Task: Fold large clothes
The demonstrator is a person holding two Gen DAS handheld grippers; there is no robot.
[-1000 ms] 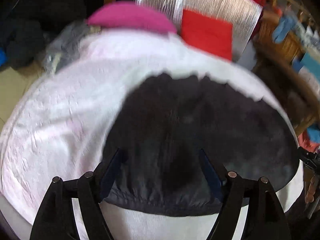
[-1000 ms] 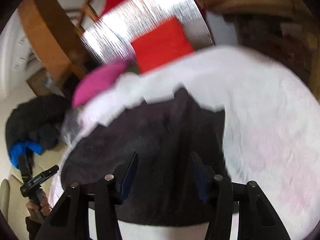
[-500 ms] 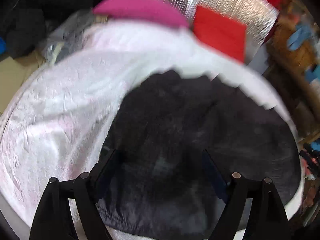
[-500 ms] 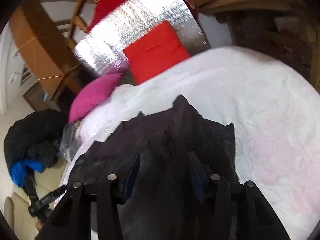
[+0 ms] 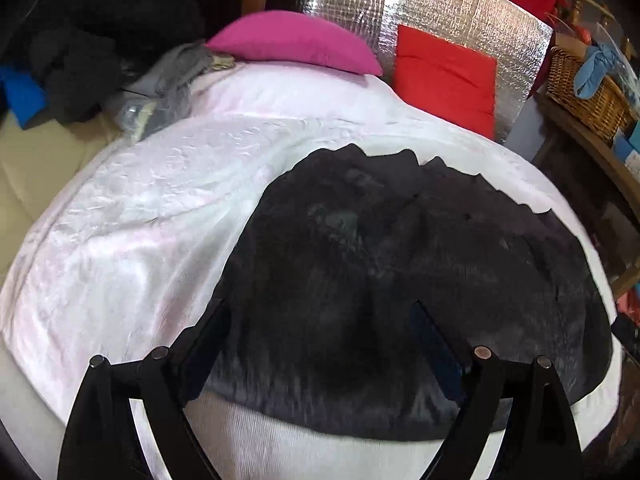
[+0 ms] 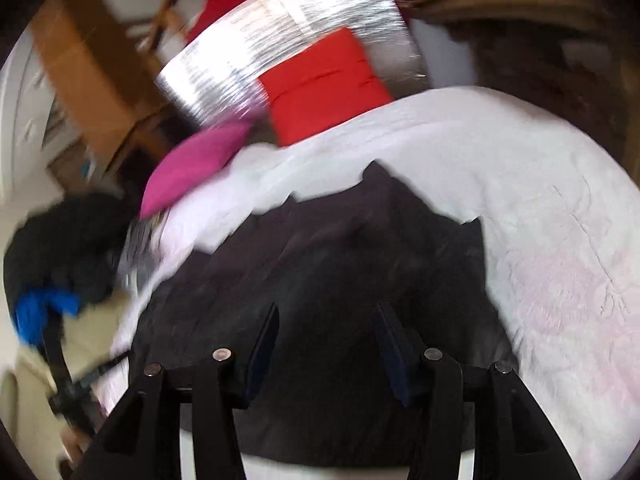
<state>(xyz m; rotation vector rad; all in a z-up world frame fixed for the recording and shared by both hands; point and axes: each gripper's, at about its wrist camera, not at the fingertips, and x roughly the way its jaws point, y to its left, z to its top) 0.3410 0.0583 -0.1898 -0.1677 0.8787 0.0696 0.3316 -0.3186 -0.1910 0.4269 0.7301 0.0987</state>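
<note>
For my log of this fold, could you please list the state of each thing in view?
Garment: spread flat on the bed, unfolded, far edge jagged.
Bedspread: laid out, wrinkled.
Pink pillow: lying at the bed's head.
Left gripper: jaws open, empty.
Right gripper: jaws open, empty.

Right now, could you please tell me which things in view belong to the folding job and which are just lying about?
Part of the job:
- black garment, spread out
- white bedspread under it
- left hand-held gripper, open
- right hand-held gripper, open

Lying about:
- pink pillow
- red cushion
- silver foil panel
- wicker basket
- dark clothes pile
</note>
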